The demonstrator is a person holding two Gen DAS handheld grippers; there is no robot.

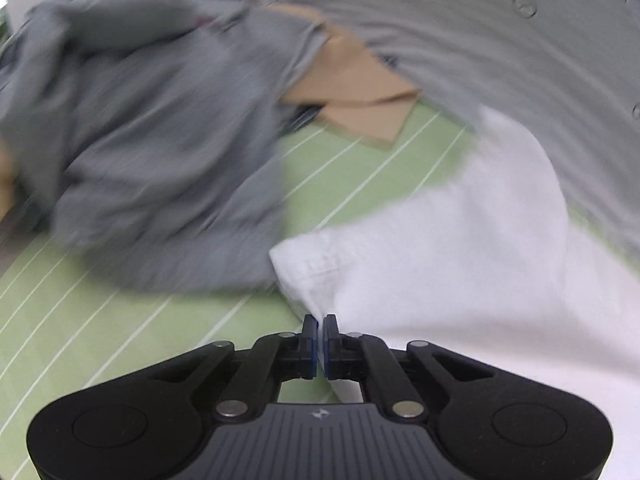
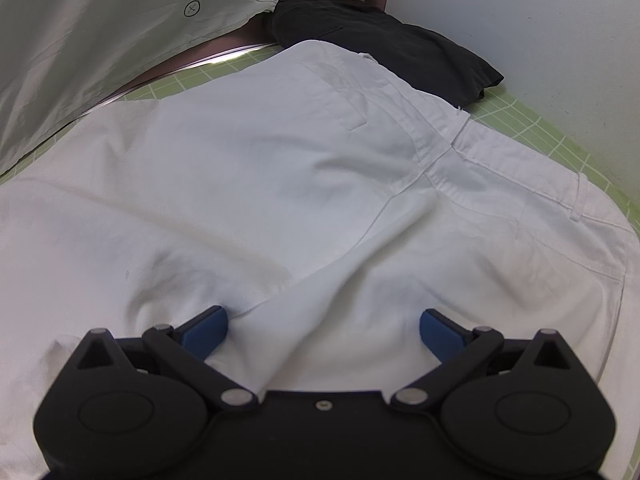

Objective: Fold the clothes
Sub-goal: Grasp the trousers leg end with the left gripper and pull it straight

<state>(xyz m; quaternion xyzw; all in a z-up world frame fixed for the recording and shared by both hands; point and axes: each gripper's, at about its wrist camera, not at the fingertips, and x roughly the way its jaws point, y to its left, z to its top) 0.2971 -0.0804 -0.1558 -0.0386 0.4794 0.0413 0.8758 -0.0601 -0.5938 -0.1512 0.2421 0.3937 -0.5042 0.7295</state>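
From the left wrist, the left gripper (image 1: 320,322) is pinching an edge of the white pants (image 1: 460,248), which are lying on the green striped sheet (image 1: 120,336) just beside a blurry gray garment (image 1: 160,140) and a brown piece of cardboard (image 1: 360,92). From the right wrist, the right gripper (image 2: 322,322) is sitting wide open with its blue pads (image 2: 208,330) pressing down on the white pants (image 2: 280,160), holding nothing, and a black garment (image 2: 400,48) is lying at the far end of the pants.
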